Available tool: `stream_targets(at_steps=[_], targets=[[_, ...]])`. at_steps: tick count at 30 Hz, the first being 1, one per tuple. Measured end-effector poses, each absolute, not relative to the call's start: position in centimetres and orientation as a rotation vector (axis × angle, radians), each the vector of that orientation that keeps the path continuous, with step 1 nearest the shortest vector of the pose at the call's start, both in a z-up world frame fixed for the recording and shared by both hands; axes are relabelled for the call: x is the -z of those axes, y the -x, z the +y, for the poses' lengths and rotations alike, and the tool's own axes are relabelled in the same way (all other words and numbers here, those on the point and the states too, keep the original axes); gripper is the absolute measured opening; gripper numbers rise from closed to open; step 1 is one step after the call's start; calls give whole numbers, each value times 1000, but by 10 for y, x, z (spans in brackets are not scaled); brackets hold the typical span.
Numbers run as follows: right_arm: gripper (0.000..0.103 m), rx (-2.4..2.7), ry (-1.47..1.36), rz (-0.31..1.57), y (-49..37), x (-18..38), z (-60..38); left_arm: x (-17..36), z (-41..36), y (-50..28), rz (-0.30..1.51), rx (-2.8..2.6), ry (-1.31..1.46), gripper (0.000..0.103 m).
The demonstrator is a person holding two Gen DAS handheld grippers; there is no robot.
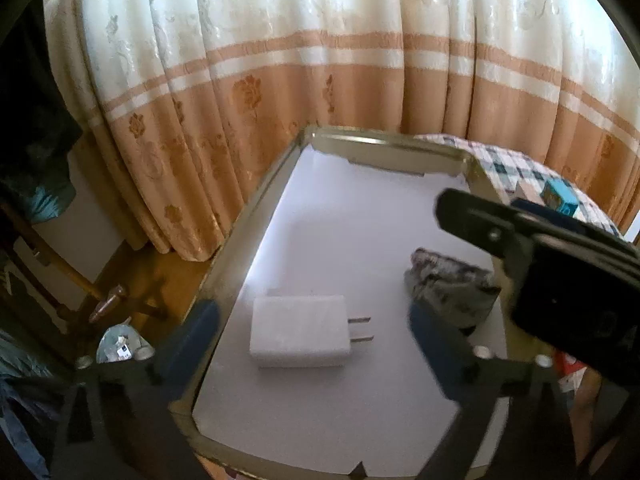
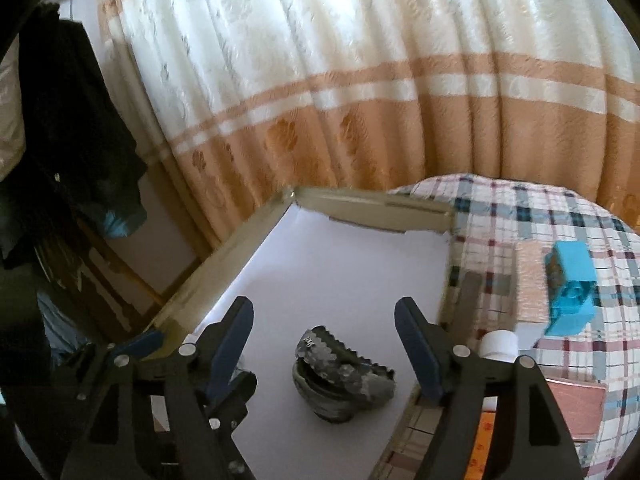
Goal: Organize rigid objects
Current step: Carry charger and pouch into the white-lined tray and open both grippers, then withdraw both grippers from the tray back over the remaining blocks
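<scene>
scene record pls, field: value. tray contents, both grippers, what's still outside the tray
tray: shallow box, white floor, beige walls
in tray: white charger, prongs toward the dark hair claw clip
left gripper: open, jaws either side of the charger, not touching
right gripper: open above the clip, pads clear of it
outside tray: blue block on the plaid cloth
backdrop: cream and orange curtain
</scene>
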State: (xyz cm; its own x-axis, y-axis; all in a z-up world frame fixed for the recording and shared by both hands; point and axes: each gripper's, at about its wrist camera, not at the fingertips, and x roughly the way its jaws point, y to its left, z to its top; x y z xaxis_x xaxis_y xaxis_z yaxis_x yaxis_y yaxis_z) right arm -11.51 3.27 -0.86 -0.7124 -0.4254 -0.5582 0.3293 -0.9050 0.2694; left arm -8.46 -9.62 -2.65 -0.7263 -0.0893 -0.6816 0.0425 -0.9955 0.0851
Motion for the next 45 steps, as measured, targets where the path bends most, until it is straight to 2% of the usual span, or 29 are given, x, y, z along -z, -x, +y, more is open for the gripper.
stream_targets(at_steps=[7,14,22,45], targets=[[76,2662,-787,-322,96,2,66,20,-91,84,-110,2847,-1093,103],[76,2729,-792,-348,87,5,89,19,-83,80,-99,2862,-1110,103],[76,2820,-801,-355,75,10,119,20,-78,76,-50,2875,-1125,103],[76,3036,-779,-275,56,12,180,15,-35,56,-156,2929,-1059,103]])
